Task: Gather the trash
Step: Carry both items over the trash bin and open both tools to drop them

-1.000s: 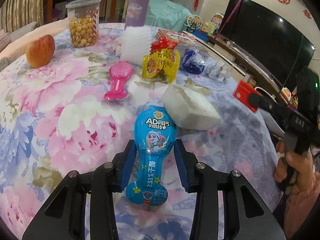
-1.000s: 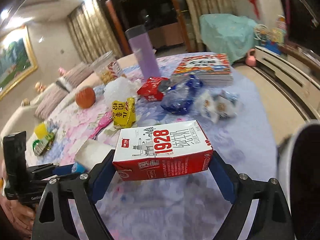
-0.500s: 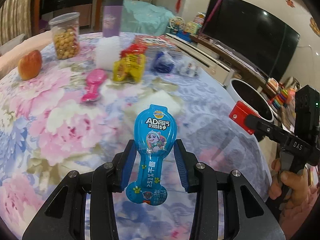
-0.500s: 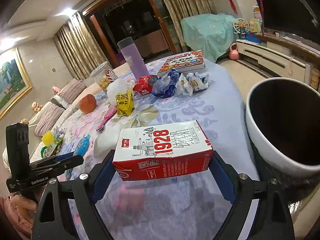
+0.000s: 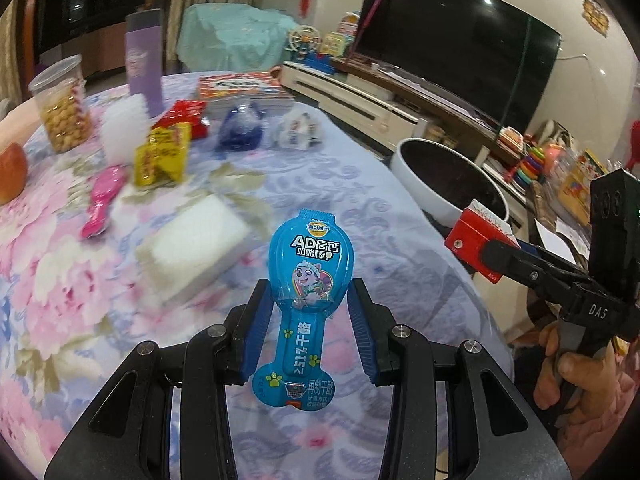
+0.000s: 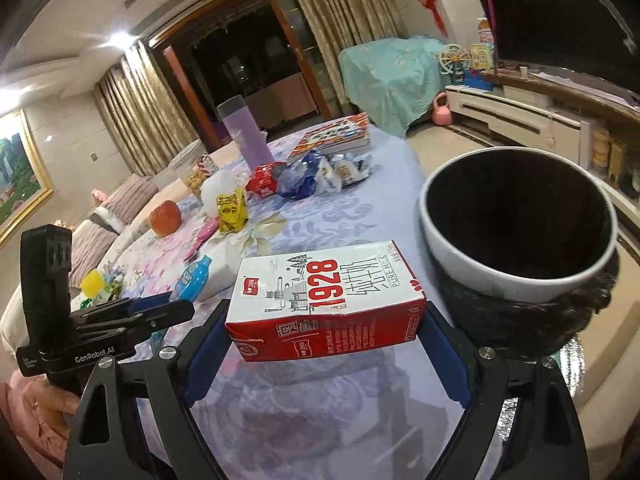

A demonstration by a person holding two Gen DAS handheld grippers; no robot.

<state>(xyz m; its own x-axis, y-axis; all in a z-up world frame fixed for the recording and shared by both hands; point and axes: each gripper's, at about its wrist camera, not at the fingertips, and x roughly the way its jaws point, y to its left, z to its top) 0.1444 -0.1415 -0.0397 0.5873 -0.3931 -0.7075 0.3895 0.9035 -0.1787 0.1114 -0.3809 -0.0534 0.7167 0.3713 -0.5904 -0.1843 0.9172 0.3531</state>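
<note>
My left gripper (image 5: 314, 320) is shut on a blue cheese-stick wrapper (image 5: 312, 264) and holds it upright above the flowered tablecloth (image 5: 72, 240). Across the jaws of my right gripper (image 6: 328, 344), shut on it, lies a red and white milk carton (image 6: 324, 300). A white trash bin with a dark inside (image 6: 516, 280) stands close on the right of the carton, beside the table's edge. From the left wrist the bin (image 5: 416, 184) shows beyond the table, with the carton's red end (image 5: 476, 248) in front of it. The left gripper (image 6: 160, 308) with the blue wrapper (image 6: 196, 276) appears at the left of the right wrist view.
On the table lie a white block (image 5: 196, 244), a yellow wrapper (image 5: 162, 154), a pink wrapper (image 5: 102, 196), a crumpled blue bag (image 5: 240, 130), white wrappers (image 5: 298, 132) and a red pack (image 5: 186, 114). A snack jar (image 5: 60, 108), purple tumbler (image 5: 144, 64), apple (image 5: 10, 172) and book (image 5: 240, 88) stand further back.
Both grippers have swung right along the table with their loads still gripped. The bin has come into the left wrist view and grown large beside the carton.
</note>
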